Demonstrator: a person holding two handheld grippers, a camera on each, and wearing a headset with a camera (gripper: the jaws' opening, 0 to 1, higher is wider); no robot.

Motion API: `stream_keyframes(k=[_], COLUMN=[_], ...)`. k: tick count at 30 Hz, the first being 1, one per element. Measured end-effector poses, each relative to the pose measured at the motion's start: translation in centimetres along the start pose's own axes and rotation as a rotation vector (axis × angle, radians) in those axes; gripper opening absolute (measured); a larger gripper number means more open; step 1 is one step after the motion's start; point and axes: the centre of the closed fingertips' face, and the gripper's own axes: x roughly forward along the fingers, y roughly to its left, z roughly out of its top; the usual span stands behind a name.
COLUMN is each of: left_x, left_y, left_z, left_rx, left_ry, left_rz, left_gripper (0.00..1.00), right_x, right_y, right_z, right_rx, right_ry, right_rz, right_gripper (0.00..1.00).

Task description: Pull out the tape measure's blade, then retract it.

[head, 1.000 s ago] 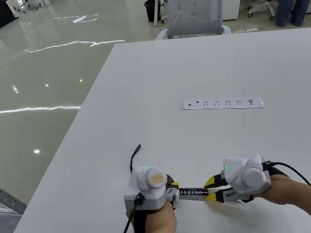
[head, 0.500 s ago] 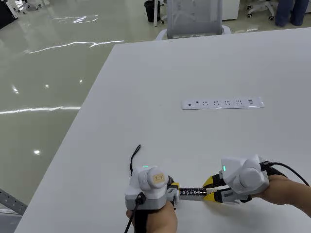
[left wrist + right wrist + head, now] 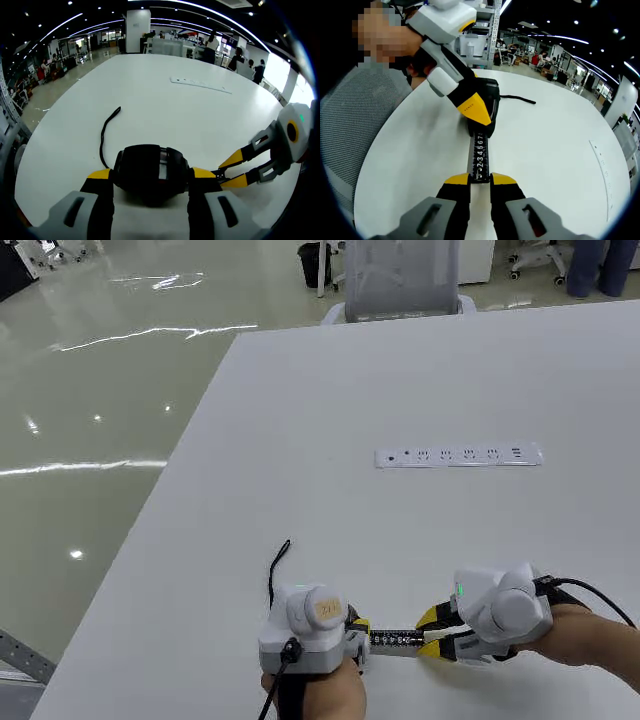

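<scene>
- Near the table's (image 3: pixel 330 400) front edge, the left gripper (image 3: pixel 150 176) clamps the black tape measure (image 3: pixel 150 162).
- The right gripper (image 3: pixel 480 181) pinches its blade (image 3: pixel 479 152); that gripper's view shows the numbers.
- Head view: a power strip (image 3: pixel 459 454) beyond.

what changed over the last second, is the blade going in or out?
Very little. The right gripper, shut on the blade, has eased slightly toward the left gripper, so the exposed stretch looks a touch shorter: going in, if anything. The left gripper stays clamped on the tape measure case. The power strip and black strap lie as before on the table.
</scene>
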Motion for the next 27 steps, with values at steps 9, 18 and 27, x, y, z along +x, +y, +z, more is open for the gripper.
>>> stream_keyframes(k=[9, 18, 27], left_x=[-0.02, -0.03, -0.06], left_y=[-0.02, -0.03, -0.01], left_z=[0.00, -0.03, -0.05], left_rx=[0.000, 0.004, 0.008], left_ry=[-0.003, -0.002, -0.003], left_rz=[-0.009, -0.015, -0.020], left_gripper=[0.55, 0.55, 0.55], right_x=[0.19, 0.35, 0.57], right_y=[0.06, 0.15, 0.21], right_z=[0.19, 0.29, 0.52], right_rx=[-0.001, 0.001, 0.001], right_ry=[-0.002, -0.003, -0.005], right_rz=[0.001, 0.003, 0.004], right_gripper=[0.14, 0.14, 0.14])
